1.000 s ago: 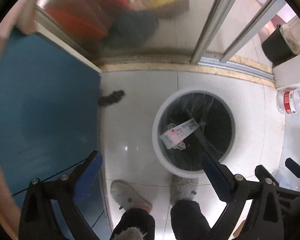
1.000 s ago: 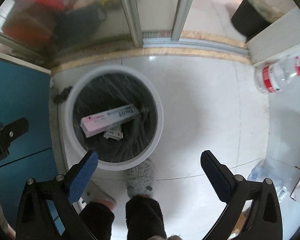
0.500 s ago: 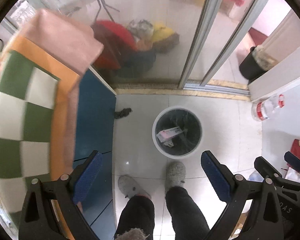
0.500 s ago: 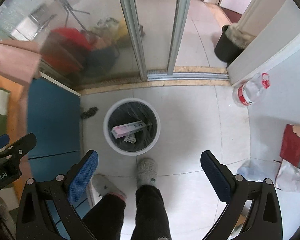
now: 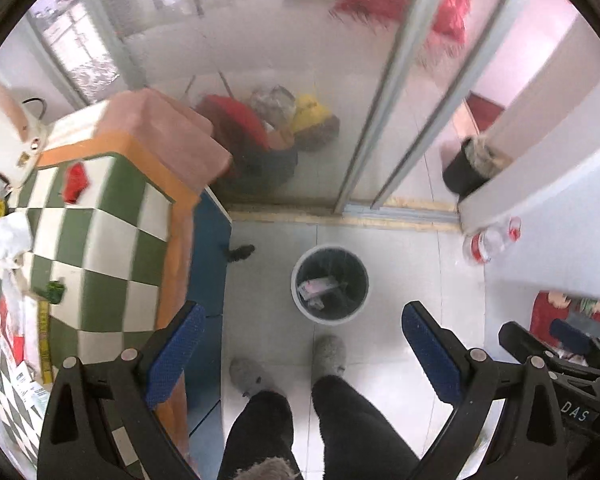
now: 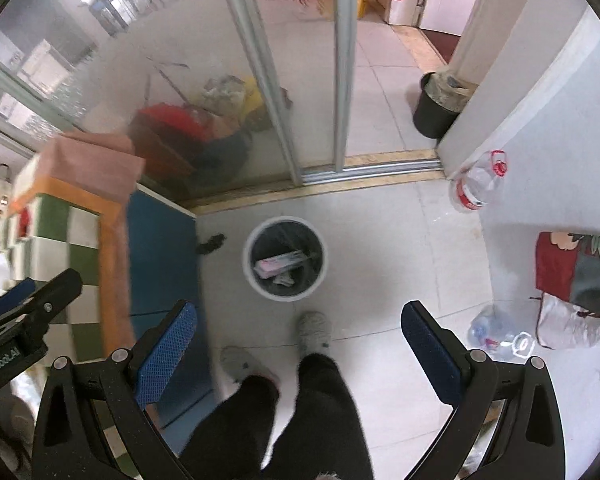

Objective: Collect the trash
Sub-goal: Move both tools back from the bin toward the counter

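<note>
Both the left tool (image 5: 300, 344) and the right tool (image 6: 300, 340) hang with fingers spread apart, gripping nothing. Past the slippered feet (image 6: 313, 330) stands the trash bin (image 6: 284, 297), holding a pink box (image 6: 280, 262).

Objects behind the frosted glass door (image 5: 300, 92) appeared only as smeared red, yellow and dark shapes; their identity could not be determined. The contents of the trash bin (image 5: 298, 280) were too small to identify beyond a pale pink box (image 6: 278, 263) and a scrap beneath it. The table (image 5: 100, 240) was motion-blurred and cut off by the left edge, and its small red and green items were unreadable. The dark lump on the floor (image 5: 240, 253) beside the cabinet was indistinct. The patterned bag (image 6: 575, 276) was cropped at the right edge. The person's legs (image 6: 300, 412) were cut by the bottom edge.
</note>
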Demonstrator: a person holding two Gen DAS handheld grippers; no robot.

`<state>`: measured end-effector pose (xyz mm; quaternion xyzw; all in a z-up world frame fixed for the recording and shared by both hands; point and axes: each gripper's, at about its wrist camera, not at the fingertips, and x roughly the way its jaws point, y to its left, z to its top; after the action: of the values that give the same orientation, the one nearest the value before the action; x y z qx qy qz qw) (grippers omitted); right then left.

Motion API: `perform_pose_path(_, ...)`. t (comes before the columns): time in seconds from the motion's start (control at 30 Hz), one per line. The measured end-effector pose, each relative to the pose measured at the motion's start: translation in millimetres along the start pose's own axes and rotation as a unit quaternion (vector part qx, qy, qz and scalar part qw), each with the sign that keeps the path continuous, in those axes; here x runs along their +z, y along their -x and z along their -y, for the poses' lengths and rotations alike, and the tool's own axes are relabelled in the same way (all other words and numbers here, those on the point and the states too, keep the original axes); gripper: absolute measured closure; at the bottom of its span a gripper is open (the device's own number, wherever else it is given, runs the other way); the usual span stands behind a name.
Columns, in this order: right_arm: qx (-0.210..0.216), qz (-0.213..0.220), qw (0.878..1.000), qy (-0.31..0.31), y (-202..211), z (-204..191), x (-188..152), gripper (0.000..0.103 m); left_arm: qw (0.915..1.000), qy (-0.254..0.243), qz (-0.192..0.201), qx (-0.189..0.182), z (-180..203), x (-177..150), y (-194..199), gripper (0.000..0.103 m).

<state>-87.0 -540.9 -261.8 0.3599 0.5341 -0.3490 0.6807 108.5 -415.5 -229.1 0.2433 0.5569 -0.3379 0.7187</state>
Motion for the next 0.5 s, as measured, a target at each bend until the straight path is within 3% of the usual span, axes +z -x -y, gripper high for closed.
perform_pose_path(0.17,0.047,0.019,0.998,0.026,32,-52,15,0.000,0.9960,0.071,0.046,0.028,-75,11,49,0.002)
perform_pose_path(0.3,0.086,0.019,0.993,0.076,40,-128,23,0.000,0.9825,0.160,0.059,0.076,-172,-1,79,0.002)
perform_pose_path(0.37,0.109,0.006,0.988,0.112,39,-179,21,0.000,0.9708,0.208,0.055,0.107,-224,-22,87,0.002)
perform_pose_path(0.43,0.127,-0.010,0.981,0.149,35,-228,14,0.000,0.9529,0.265,0.039,0.142,-285,-53,91,0.002)
perform_pose_path(0.5,0.139,-0.028,0.971,0.191,29,-283,-1,0.000,0.9291,0.328,0.018,0.170,-342,-88,91,0.002)
